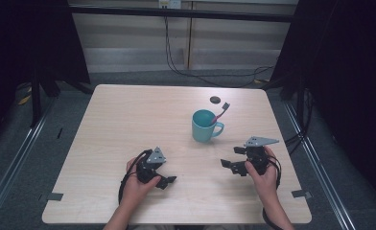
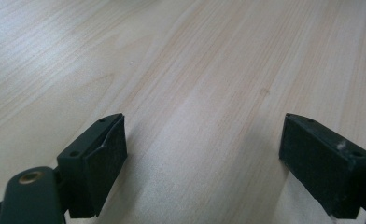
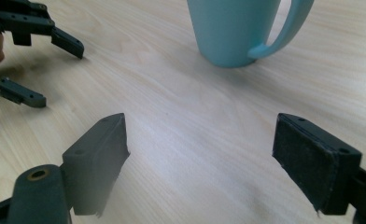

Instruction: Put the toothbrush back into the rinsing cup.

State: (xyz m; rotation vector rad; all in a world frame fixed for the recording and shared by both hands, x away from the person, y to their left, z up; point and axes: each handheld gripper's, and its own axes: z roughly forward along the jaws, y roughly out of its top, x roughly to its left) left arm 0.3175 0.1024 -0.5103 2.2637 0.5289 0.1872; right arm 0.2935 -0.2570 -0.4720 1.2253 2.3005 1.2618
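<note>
A teal mug stands upright right of the table's middle, its handle toward the right. A pink-handled brush with a dark head leans out of it toward the far right. My left gripper rests low over the near part of the table, jaws pointing right, open and empty. My right gripper sits near the front right, jaws pointing left, open and empty. In the right gripper view the mug stands ahead and the left gripper is at the upper left.
A small dark round disc lies on the table beyond the mug. Grey tape marks sit at the near left corner and near right corner. Cables hang down the back wall. Dark stands flank the table.
</note>
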